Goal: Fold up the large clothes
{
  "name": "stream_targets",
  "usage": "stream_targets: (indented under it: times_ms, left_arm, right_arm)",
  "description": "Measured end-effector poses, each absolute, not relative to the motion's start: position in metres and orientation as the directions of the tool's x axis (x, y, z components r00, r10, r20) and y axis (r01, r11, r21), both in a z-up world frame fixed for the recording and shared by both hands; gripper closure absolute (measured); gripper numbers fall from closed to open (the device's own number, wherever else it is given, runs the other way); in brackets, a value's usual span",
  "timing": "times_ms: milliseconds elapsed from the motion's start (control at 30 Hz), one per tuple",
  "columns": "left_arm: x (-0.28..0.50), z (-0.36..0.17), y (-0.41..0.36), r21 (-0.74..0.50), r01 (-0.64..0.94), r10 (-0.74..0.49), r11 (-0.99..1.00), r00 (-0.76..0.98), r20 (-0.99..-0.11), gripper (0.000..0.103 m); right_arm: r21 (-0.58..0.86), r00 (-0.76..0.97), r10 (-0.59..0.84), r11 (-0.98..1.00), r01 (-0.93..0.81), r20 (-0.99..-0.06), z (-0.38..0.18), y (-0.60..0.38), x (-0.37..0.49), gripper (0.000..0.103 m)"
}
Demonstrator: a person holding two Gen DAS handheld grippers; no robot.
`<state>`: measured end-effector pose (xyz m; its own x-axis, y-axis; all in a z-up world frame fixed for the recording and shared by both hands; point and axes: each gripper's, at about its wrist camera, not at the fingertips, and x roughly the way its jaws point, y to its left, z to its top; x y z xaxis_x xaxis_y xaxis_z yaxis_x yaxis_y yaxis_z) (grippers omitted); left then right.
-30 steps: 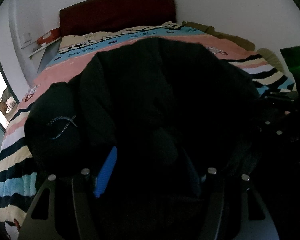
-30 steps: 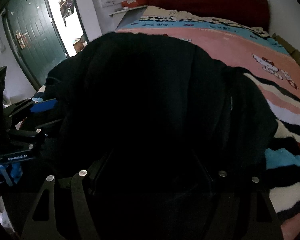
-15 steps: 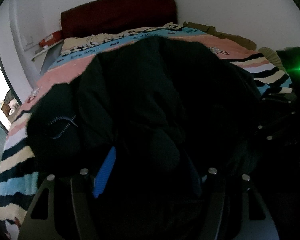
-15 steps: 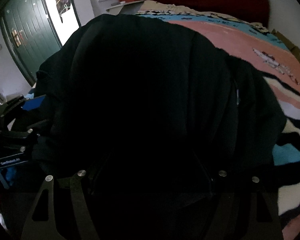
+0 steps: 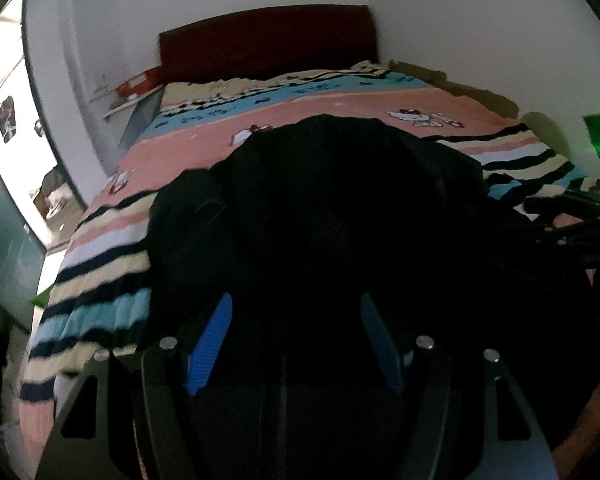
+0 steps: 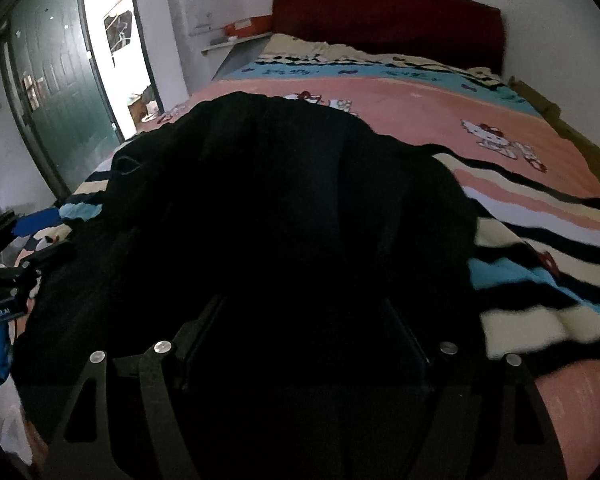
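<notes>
Since a second ago both grippers have pulled back toward the foot of the bed, and the black garment has dropped lower on it. Nearest, the left gripper shows its ribbed blue pads spread apart, dark cloth lying between them, ungripped as far as I can judge. The right gripper looks spread too, its fingers lost in shadow. Straight ahead of both, the soft, thick, rumpled garment runs lengthwise toward the headboard, roughly equally near each hand. Beyond it the fuzzy striped cartoon blanket reaches that dark red headboard.
</notes>
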<state>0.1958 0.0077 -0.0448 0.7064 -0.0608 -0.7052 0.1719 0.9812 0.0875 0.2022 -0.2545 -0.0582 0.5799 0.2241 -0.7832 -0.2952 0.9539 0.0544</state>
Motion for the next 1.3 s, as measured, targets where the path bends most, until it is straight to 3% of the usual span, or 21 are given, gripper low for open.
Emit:
stream_targets:
  times_ms: [533, 1300]
  left_arm:
    - [0.114, -0.027, 0.029, 0.094, 0.132, -0.029, 0.987, 0.715, -0.699, 0.038]
    - [0.082, -0.043, 0.051, 0.105, 0.076, 0.029, 0.992, 0.66, -0.751, 0.038]
  right_arm:
    - [0.054, 0.616, 0.142, 0.986, -0.16, -0.775, -0.03, -0.324, 0.103, 0.02]
    - [0.102, 0.574, 0.088, 0.995, -0.008, -0.814, -0.064, -0.392, 0.055, 0.01]
